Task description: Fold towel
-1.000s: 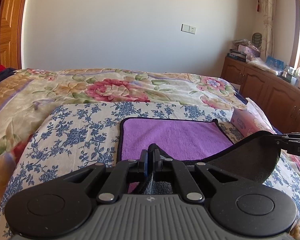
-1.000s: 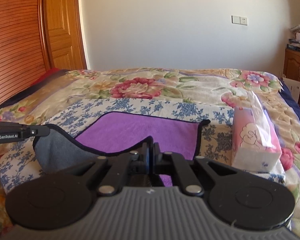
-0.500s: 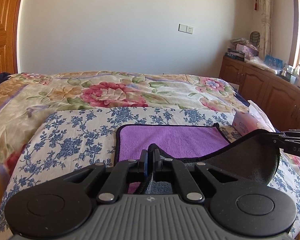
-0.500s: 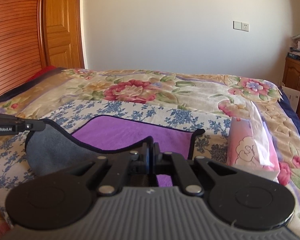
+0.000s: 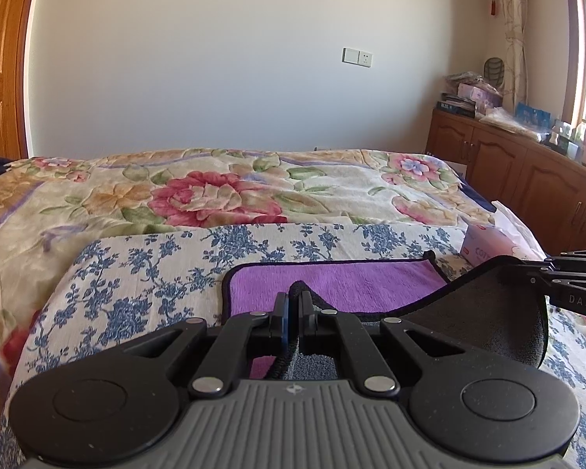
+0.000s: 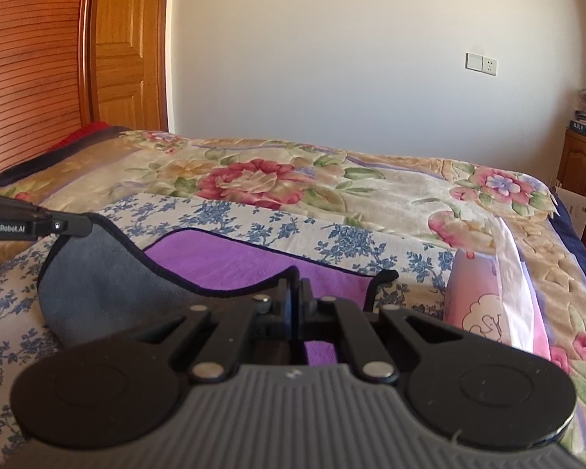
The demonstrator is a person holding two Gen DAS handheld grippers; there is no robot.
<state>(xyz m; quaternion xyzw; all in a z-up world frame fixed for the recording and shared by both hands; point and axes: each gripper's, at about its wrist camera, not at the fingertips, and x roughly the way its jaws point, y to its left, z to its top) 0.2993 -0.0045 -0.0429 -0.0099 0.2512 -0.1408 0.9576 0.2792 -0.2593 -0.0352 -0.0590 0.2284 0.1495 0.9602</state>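
Observation:
A purple towel (image 5: 343, 283) with a grey underside and dark hem lies on a blue-flowered cloth (image 5: 136, 273) on the bed. My left gripper (image 5: 292, 301) is shut on the towel's near left corner. My right gripper (image 6: 294, 287) is shut on the near right corner. Both corners are lifted, and the near edge sags between them with its grey underside (image 6: 97, 273) showing. The right gripper also shows at the right edge of the left wrist view (image 5: 566, 273), and the left gripper at the left edge of the right wrist view (image 6: 38, 224). The far half of the towel (image 6: 230, 262) lies flat.
A pink tissue pack (image 6: 492, 305) stands right of the towel on the cloth. A flowered bedspread (image 5: 234, 191) covers the bed beyond. Wooden cabinets (image 5: 527, 172) with clutter line the right wall, and a wooden door (image 6: 124, 47) is at the left.
Both grippers have carried the near edge forward over the towel. Less purple surface shows in front of them now.

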